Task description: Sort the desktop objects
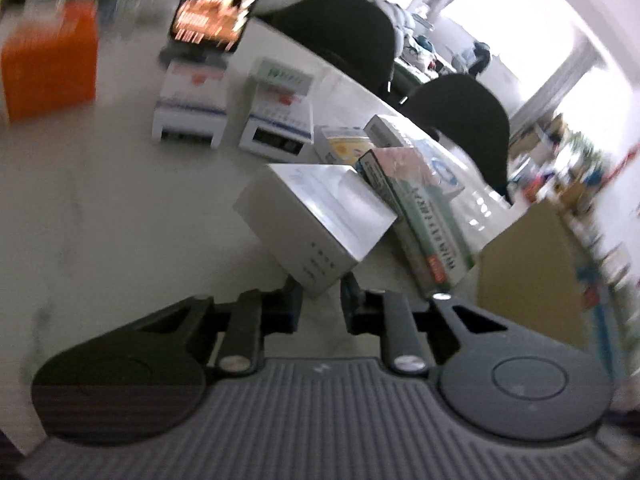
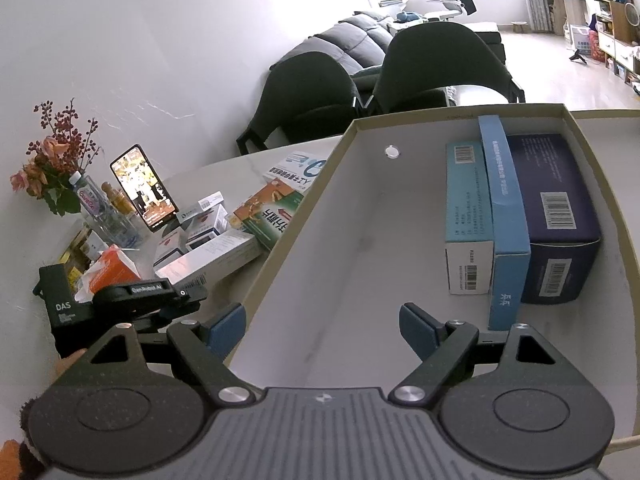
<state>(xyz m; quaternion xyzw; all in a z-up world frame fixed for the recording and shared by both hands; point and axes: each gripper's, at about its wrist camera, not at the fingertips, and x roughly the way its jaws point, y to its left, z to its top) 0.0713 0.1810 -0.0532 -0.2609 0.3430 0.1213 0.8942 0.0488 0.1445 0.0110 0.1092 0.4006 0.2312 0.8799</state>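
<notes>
Though blurred — white box, corner hidden.

Daylight floods both views from windows at the upper right, blown out to white. The left wrist view is smeared by motion blur, worst at its edges, with glare on the silver box. The right wrist view is sharp, evenly lit, with soft shadows. Fisheye distortion bends straight lines near the borders.

The left half of the cardboard tray lies bare — three boxes stand packed against its right wall: light blue box, blue box, navy box. Left of the tray, the table is crowded with cartons — a green-and-orange box touches the tray's rim.
</notes>
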